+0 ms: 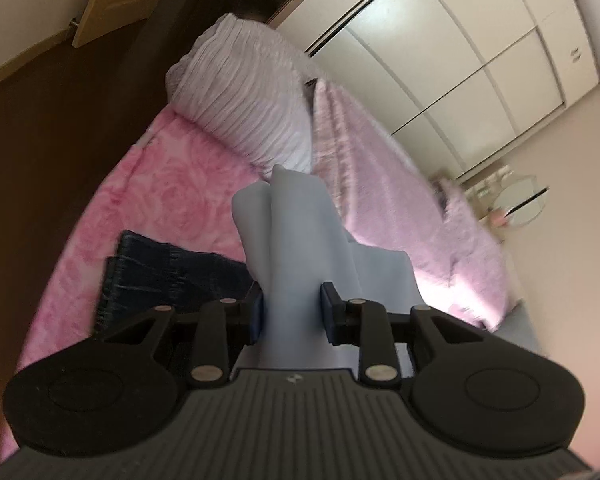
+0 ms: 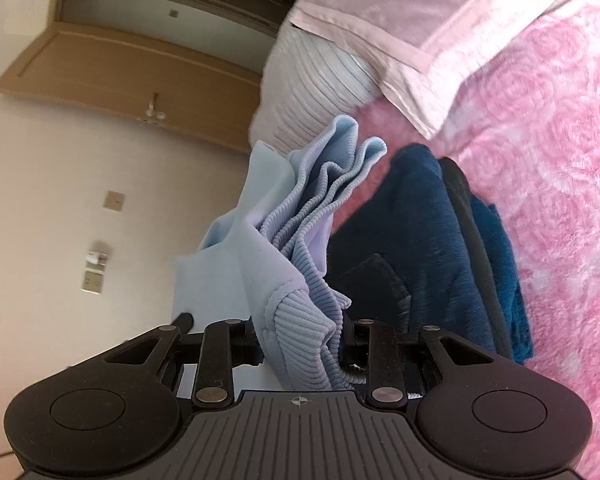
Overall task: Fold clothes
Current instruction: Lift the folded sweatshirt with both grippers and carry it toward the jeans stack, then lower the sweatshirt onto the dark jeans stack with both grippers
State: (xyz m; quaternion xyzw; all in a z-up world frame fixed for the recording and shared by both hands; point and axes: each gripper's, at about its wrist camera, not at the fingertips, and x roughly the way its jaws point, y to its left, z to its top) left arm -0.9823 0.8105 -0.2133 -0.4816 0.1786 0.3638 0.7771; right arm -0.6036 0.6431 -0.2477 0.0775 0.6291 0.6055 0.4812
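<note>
A light blue garment (image 1: pixel 300 236) hangs bunched in the air above the bed, and my left gripper (image 1: pixel 291 312) is shut on a fold of it. In the right wrist view the same light blue garment (image 2: pixel 284 240) shows its ribbed hem, with my right gripper (image 2: pixel 300 340) shut on that ribbed edge. Dark blue folded clothes (image 1: pixel 168 276) lie on the pink rose-patterned blanket (image 1: pixel 160 200) to the left of the left gripper. The right wrist view shows the dark blue clothes (image 2: pixel 432 248) just right of the held hem.
A ruffled pale pillow (image 1: pixel 248 96) and a lilac quilt (image 1: pixel 380 176) lie at the head of the bed. White wardrobe doors (image 1: pixel 460 52) stand beyond. A wooden door (image 2: pixel 132 76) and wall switches (image 2: pixel 96 264) are left of the bed. Dark floor (image 1: pixel 40 140) borders the bed.
</note>
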